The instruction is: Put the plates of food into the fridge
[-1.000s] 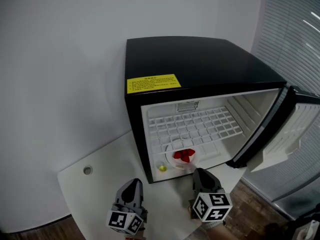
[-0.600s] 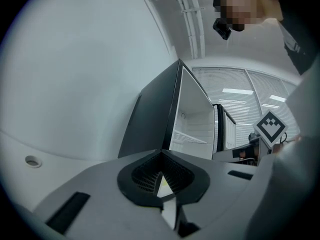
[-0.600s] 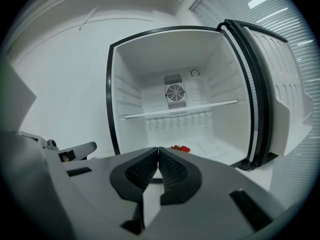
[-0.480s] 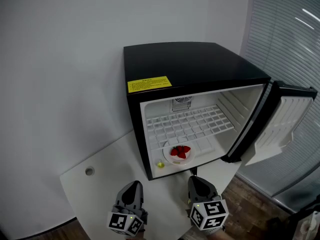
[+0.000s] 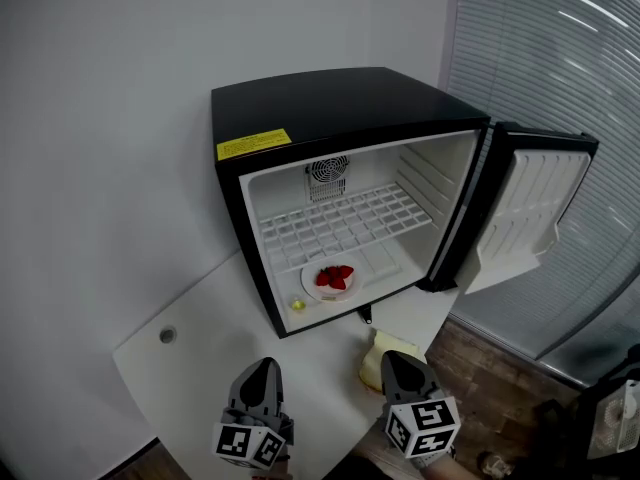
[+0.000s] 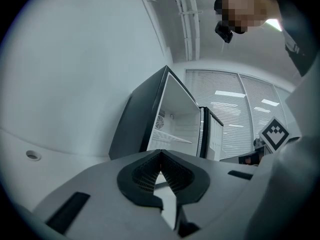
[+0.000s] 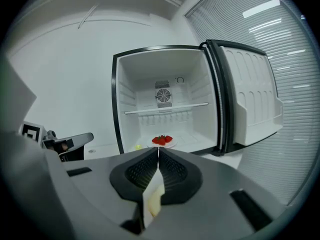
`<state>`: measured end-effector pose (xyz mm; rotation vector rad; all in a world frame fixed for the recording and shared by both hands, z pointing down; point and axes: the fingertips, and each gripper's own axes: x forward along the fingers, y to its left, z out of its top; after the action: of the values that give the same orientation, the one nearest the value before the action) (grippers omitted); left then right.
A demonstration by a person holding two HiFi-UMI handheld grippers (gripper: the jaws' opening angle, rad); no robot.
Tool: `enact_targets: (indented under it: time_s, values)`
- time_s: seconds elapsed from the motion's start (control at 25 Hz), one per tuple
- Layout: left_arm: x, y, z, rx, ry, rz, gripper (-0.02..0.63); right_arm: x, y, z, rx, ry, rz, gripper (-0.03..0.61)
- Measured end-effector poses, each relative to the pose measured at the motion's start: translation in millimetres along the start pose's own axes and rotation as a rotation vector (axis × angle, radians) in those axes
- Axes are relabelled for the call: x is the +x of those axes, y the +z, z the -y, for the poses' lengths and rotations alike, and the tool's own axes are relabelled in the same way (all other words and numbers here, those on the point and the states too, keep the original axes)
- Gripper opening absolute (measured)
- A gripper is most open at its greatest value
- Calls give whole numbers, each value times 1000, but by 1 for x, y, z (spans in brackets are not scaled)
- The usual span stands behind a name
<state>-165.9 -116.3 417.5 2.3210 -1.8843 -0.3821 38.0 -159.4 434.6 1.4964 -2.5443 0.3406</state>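
Observation:
A black mini fridge (image 5: 340, 108) stands open on the white table (image 5: 200, 358). A white plate of strawberries (image 5: 332, 280) rests on the fridge floor, also seen in the right gripper view (image 7: 162, 141). A second plate with pale yellowish food (image 5: 372, 366) lies on the table in front of the fridge. My right gripper (image 5: 395, 360) hovers over that plate's near side, its jaws shut tip to tip; the pale food (image 7: 152, 204) shows through the gap under the jaws. My left gripper (image 5: 263, 368) is shut and holds nothing, left of the plate, above the table.
The fridge door (image 5: 520, 208) hangs wide open to the right, past the table edge. A small yellow thing (image 5: 297, 305) lies at the fridge floor's front left. A wire shelf (image 5: 335, 223) sits above. The table has a cable hole (image 5: 167, 335) at the left.
My right gripper has drawn back from the fridge mouth toward the table's front. The strawberry plate stays inside. The plate of pale food has come into view beside that gripper.

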Motion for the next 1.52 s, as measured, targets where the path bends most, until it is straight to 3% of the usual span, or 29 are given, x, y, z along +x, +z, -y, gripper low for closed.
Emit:
enact_targets:
  time_s: [0.24,0.56,0.88,1.36,1.52]
  values:
    - [-3,-16,34,-24,-68,-37,8,-43,-24,23,21,-97,-34,8]
    - [-1,-41,71,-24,-86,-66,8,-68,-71,64,63,-151,-136,11]
    - [10,-61,95,-19,-45,-70,8,-56,-109,93,139,-108,-229,80]
    - [26,-96,143,-31,-48,-78,8,-27,-128,117,153,-98,-263,125]
    - [27,-105,153,-32,-47,-83,8,-22,-139,122,244,-87,-289,141]
